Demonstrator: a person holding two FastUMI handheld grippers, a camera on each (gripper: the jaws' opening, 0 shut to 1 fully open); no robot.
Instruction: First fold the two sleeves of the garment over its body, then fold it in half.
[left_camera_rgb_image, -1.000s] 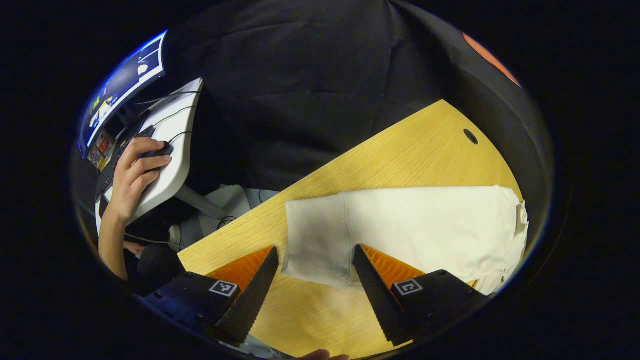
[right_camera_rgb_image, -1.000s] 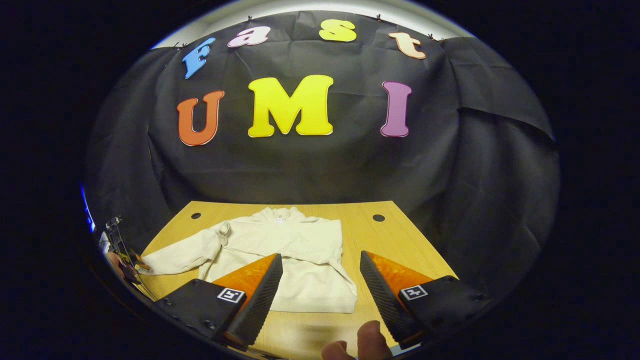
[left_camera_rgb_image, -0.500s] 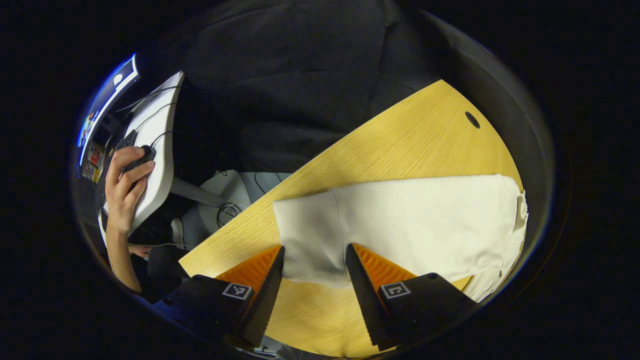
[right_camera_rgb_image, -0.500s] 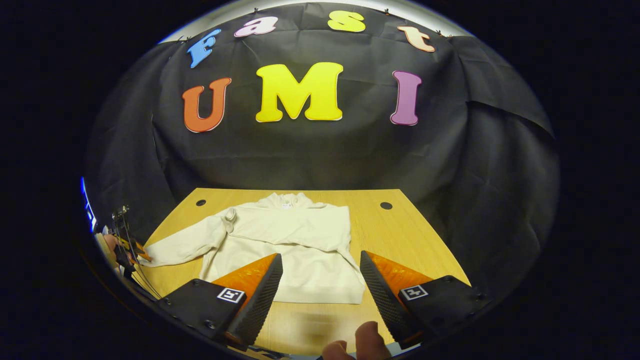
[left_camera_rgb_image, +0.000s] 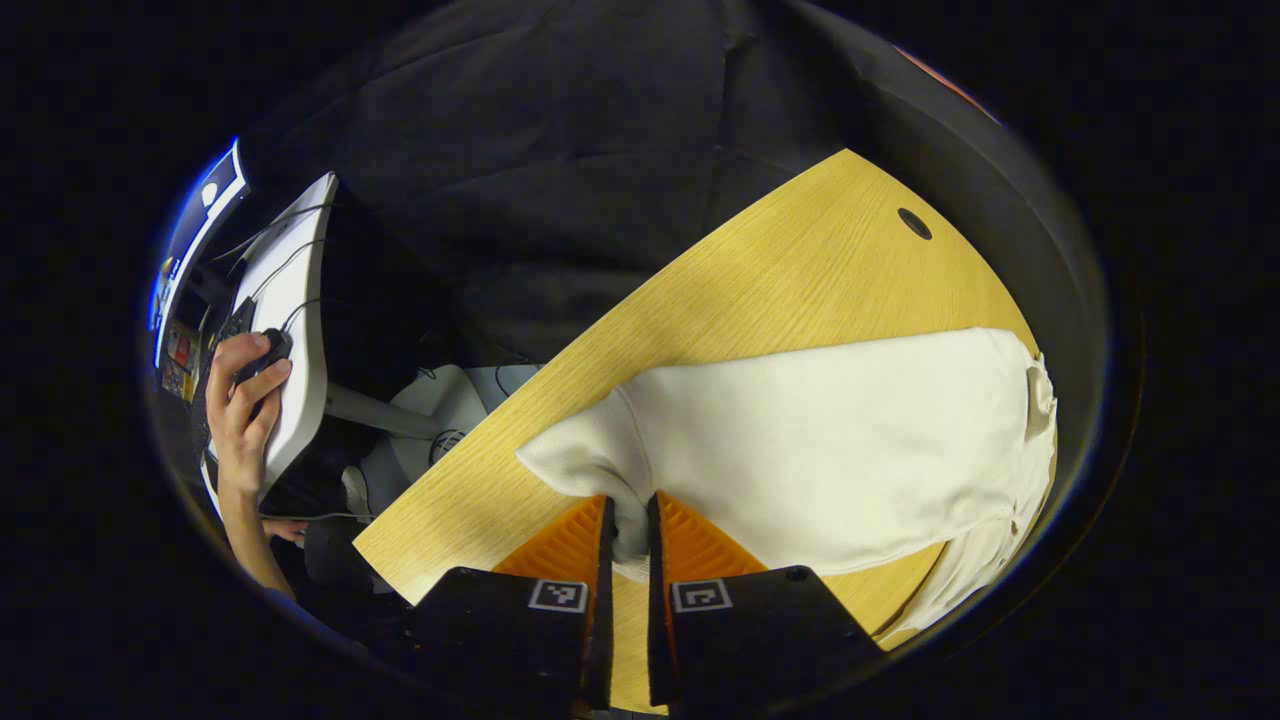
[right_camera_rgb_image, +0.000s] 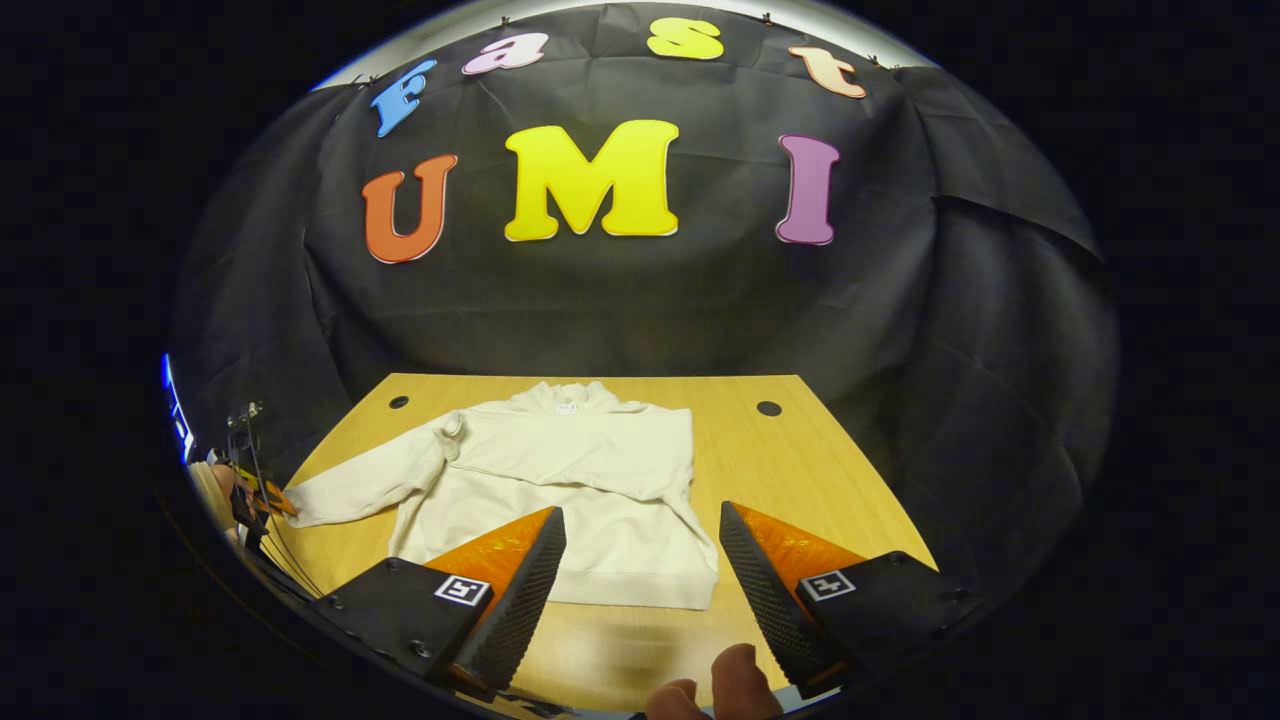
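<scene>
A cream sweatshirt (right_camera_rgb_image: 570, 480) lies flat on the wooden table (right_camera_rgb_image: 780, 470). One sleeve is folded across the body; the other sleeve (right_camera_rgb_image: 350, 490) stretches out toward the table's left edge. In the left gripper view my left gripper (left_camera_rgb_image: 628, 545) is shut on the ribbed cuff (left_camera_rgb_image: 575, 465) of that stretched sleeve (left_camera_rgb_image: 820, 440), and the cuff bunches up between the fingers. My left gripper (right_camera_rgb_image: 262, 497) also shows small and far off at that cuff in the right gripper view. My right gripper (right_camera_rgb_image: 642, 560) hangs open above the sweatshirt's hem (right_camera_rgb_image: 640, 592), holding nothing.
The table (left_camera_rgb_image: 760, 290) has a cable hole (left_camera_rgb_image: 913, 222) near its far corner and two holes (right_camera_rgb_image: 768, 408) at the back. Beyond the table's left edge a person's hand (left_camera_rgb_image: 240, 400) rests on a mouse on a white desk (left_camera_rgb_image: 300, 330). Fingertips (right_camera_rgb_image: 715, 690) show under my right gripper.
My left gripper has moved forward onto the sleeve cuff and gone from open to shut on it, lifting the cuff into a bunch. My right gripper stayed open, nearly still.
</scene>
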